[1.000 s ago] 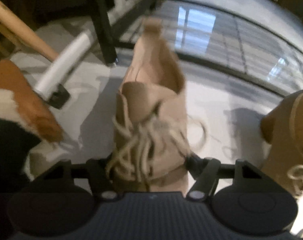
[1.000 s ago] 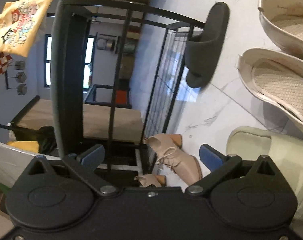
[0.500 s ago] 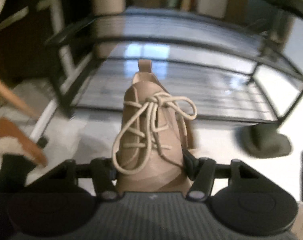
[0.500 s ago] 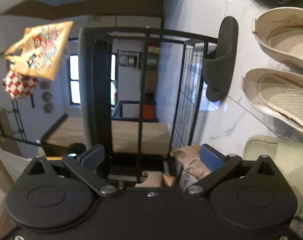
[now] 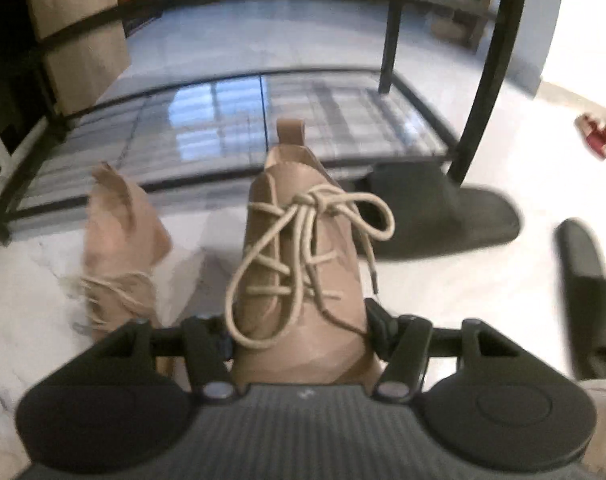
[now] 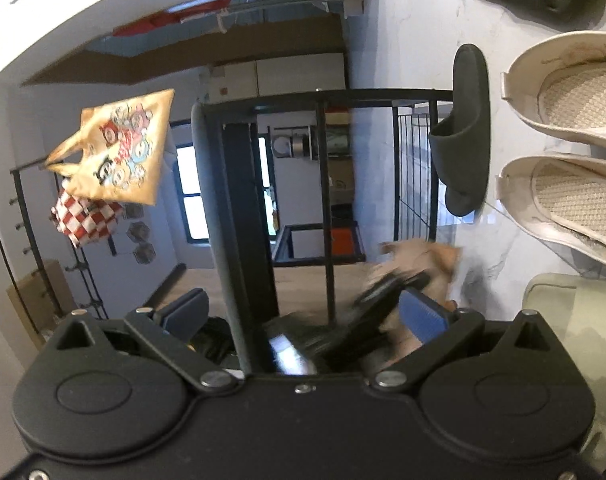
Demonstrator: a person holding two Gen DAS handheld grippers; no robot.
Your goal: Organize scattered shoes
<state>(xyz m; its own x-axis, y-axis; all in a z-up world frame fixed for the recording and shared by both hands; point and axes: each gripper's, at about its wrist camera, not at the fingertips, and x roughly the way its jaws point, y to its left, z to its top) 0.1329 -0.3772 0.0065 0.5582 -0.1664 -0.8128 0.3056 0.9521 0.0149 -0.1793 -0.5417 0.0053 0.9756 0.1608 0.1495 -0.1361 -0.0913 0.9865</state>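
Left hand-held gripper [image 5: 299, 334] pinches a tan lace-up boot [image 5: 303, 280] by its toe end, one pad on each side; heel tab points away toward the black wire shoe rack [image 5: 263, 120]. Boot is held above the white marble floor [image 5: 443, 288], just in front of the rack's lowest shelf. Laces in a loose bow on top, one loop drooping toward the near-left.

Second tan boot [image 5: 119, 248] is on the floor just left of the held one, blurred, apart from it. Dark slipper [image 5: 443, 216] lies on the floor right of the held boot, near the rack's front leg. Another dark slipper [image 5: 587, 280] at the far right edge, partly cut off.

Right hand-held gripper [image 6: 303, 312] has its jaws spread, nothing between the blue pads [image 6: 423, 312]. Its view is rolled sideways. It shows the rack frame [image 6: 327, 200], a blurred tan boot with the other gripper's dark body in front of it, a dark slipper [image 6: 467, 132], two cream woven-insole shoes [image 6: 563, 140], and a pale slide [image 6: 571, 328] at the right edge. Yellow printed tote bag [image 6: 119, 152] hangs at the left.
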